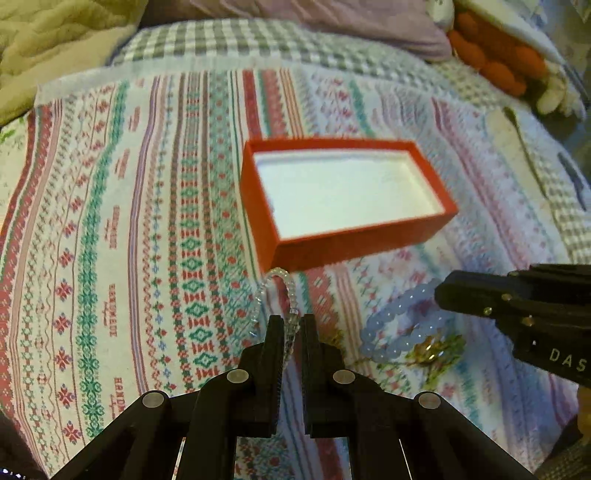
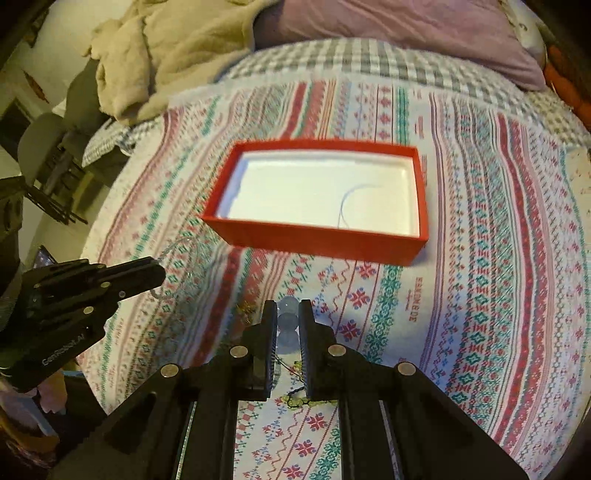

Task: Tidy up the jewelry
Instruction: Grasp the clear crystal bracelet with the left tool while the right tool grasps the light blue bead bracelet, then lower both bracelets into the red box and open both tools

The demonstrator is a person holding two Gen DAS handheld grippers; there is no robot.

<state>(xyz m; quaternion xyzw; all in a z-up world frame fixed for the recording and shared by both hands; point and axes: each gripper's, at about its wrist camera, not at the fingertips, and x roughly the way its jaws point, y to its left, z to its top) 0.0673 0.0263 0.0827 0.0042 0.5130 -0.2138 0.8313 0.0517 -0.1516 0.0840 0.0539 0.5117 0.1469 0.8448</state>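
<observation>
An open red box [image 1: 332, 243] with a white inside lies on the patterned cloth; it also shows in the right wrist view [image 2: 317, 240]. My left gripper [image 1: 291, 321] is shut on a clear bead bracelet [image 1: 275, 280], held just short of the box's near wall. My right gripper [image 2: 288, 310] is shut on a pale blue bead bracelet [image 2: 287, 321], which also shows in the left wrist view [image 1: 391, 332] at the right gripper's [image 1: 439, 295] tip. A gold and green piece of jewelry [image 1: 432, 350] lies beside it.
The patterned cloth [image 1: 110, 221] covers a bed with a grey checked sheet [image 1: 258, 40]. A beige blanket [image 2: 166, 48] and a purple pillow [image 2: 406, 33] lie at the back. An orange and white soft toy [image 1: 506, 59] lies at the back right.
</observation>
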